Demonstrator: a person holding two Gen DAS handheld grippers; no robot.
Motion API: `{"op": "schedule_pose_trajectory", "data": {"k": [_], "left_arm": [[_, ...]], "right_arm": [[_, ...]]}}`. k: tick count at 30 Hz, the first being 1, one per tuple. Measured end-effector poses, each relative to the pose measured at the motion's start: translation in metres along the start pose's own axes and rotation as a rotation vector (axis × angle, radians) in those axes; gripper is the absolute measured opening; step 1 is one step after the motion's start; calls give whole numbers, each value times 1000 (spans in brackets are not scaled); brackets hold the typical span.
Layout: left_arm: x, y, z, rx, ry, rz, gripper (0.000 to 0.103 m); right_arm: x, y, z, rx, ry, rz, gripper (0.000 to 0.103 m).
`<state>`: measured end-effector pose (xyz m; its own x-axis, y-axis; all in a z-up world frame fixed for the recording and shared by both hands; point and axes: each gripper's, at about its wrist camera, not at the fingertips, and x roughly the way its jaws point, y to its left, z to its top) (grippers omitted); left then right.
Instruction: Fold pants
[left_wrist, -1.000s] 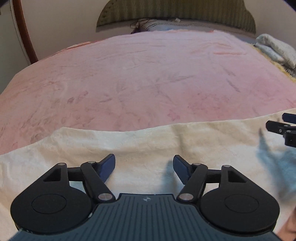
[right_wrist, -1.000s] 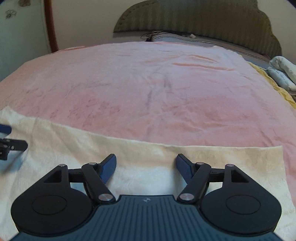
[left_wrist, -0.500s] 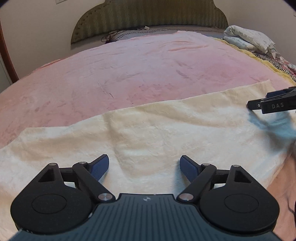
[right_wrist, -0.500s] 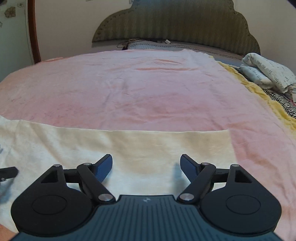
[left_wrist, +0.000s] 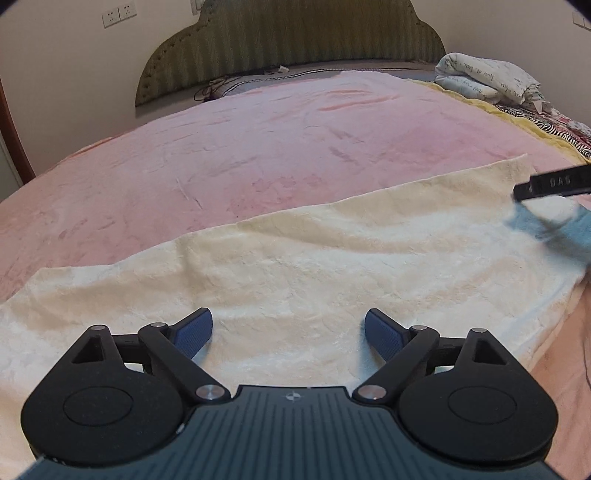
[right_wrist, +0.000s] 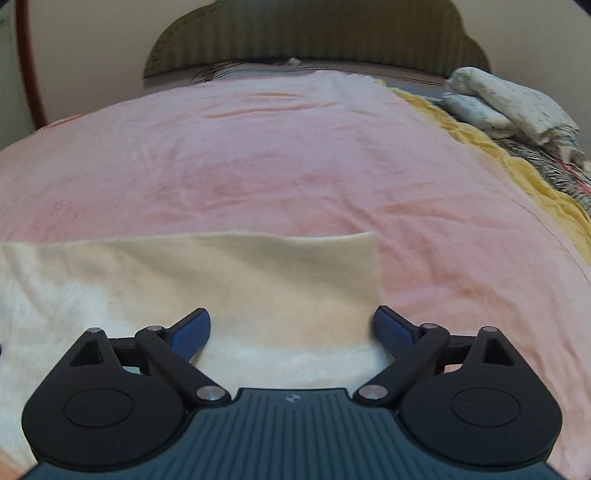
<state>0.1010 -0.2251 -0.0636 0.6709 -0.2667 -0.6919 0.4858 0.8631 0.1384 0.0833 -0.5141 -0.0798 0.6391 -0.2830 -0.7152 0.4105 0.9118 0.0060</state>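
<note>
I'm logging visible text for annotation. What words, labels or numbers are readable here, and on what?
"DAS": pale letters on the right hand-held gripper, seen from the left wrist view; last letter uncertain.
Folded white bedding: dark print, too small to read.
Left hand-held gripper body: a small emblem, no letters.

Pants (left_wrist: 314, 266) were cream/off-white, plain, w/ a fuzzy nap; same cream in the right view (right_wrist: 229, 280). Bed blanket (left_wrist: 277, 147) was pale pink w/ darker pink smudges. Headboard (left_wrist: 295, 40) was olive green, vertically striped. Far right: folded bundle (left_wrist: 487, 79) white w/ small grey print, next to a yellow quilt edge (right_wrist: 517, 166) & a black-white zebra-stripe cloth (left_wrist: 535, 118). Wall (left_wrist: 74, 66) was beige. Left gripper (left_wrist: 288, 332) & right gripper (right_wrist: 291, 330) were black w/ blue ribbed pads (left_wrist: 194, 332).
</note>
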Motion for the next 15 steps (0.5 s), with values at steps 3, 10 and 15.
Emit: {"op": "schedule_pose_trajectory", "data": {"k": [3,10,15], "left_arm": [[-6,4,0,-8,-31,16,92],[1,2,-6,-17,-13,-4,93],[1,-3,-9,18,-33,13,93]], "right_arm": [[-38,-23,-6,115,-129,29,96],[-82,-81,-70,562,-65,357,96],[-77,-79,-97,685,16,488,97]]}}
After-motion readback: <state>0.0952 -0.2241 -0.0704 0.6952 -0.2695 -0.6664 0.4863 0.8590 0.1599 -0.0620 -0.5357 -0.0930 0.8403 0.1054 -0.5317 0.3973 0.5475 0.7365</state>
